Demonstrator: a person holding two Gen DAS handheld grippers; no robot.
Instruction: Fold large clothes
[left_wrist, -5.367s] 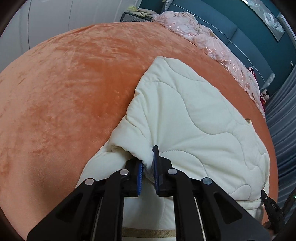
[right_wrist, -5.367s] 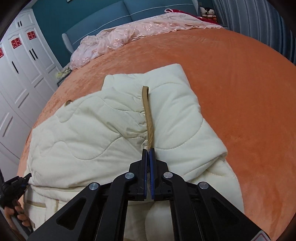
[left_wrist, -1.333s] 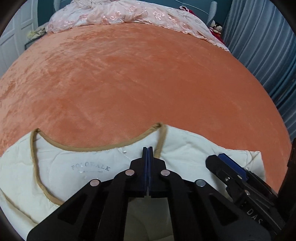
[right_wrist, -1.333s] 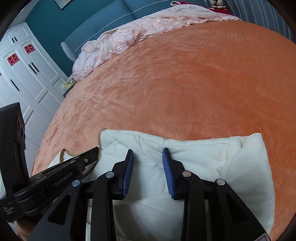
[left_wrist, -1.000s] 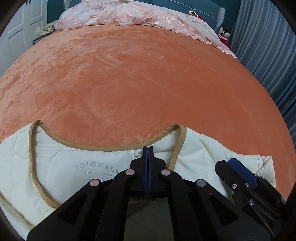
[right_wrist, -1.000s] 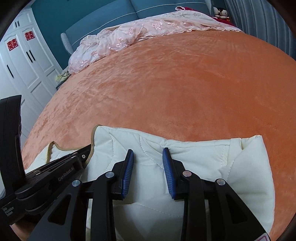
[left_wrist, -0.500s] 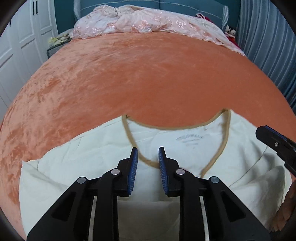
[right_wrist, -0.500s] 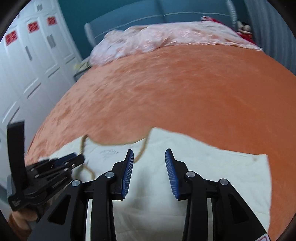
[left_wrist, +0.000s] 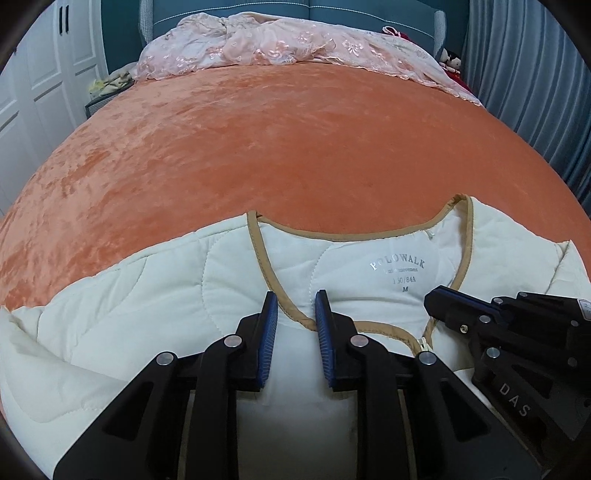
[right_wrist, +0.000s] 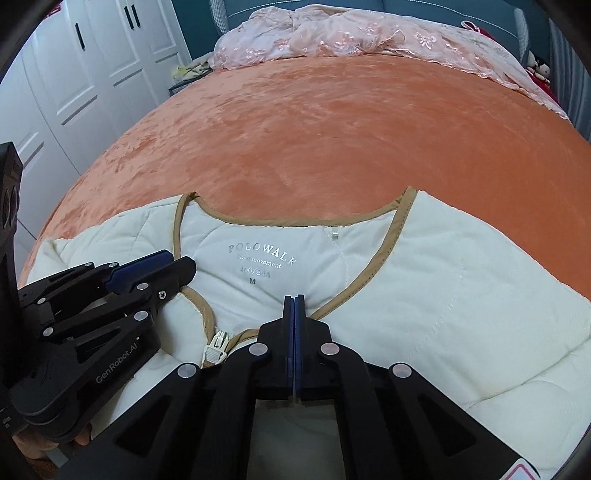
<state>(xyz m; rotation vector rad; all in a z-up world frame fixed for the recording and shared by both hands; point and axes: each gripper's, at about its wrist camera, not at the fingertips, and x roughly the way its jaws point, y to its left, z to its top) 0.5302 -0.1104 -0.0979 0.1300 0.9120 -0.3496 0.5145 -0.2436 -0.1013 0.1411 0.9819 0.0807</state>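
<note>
A cream quilted jacket (left_wrist: 155, 317) lies front side up on the near part of a bed (left_wrist: 295, 147), its neckline (left_wrist: 343, 238) pointing toward the far headboard (left_wrist: 258, 7) and its body running back toward the cameras. The visible shoulders spread left to right across the bed. The fabric is soft and padded, stitched in wavy lines, and the neck opening is edged with a narrow tan binding. Inside the collar a printed label (left_wrist: 399, 264) reads "POLOWALK", with the size "M" beneath. A pale zipper pull (right_wrist: 216, 349) sits at the bottom of the V-shaped opening.

The left hand-held gripper (left_wrist: 292, 334) has its blue-padded jaws parted, straddling the tan binding on the jacket's left front edge without clamping it. The right hand-held gripper (right_wrist: 294, 314) has its jaws pressed together at the binding on the right front edge; whether any fabric is pinched between them cannot be told.

The bed is covered by an orange velvety blanket with a crushed sheen. A pink lace coverlet (right_wrist: 351, 33) is bunched at the far end, white wardrobe doors (right_wrist: 74, 74) stand at left, and grey curtains (left_wrist: 535, 74) hang at right.
</note>
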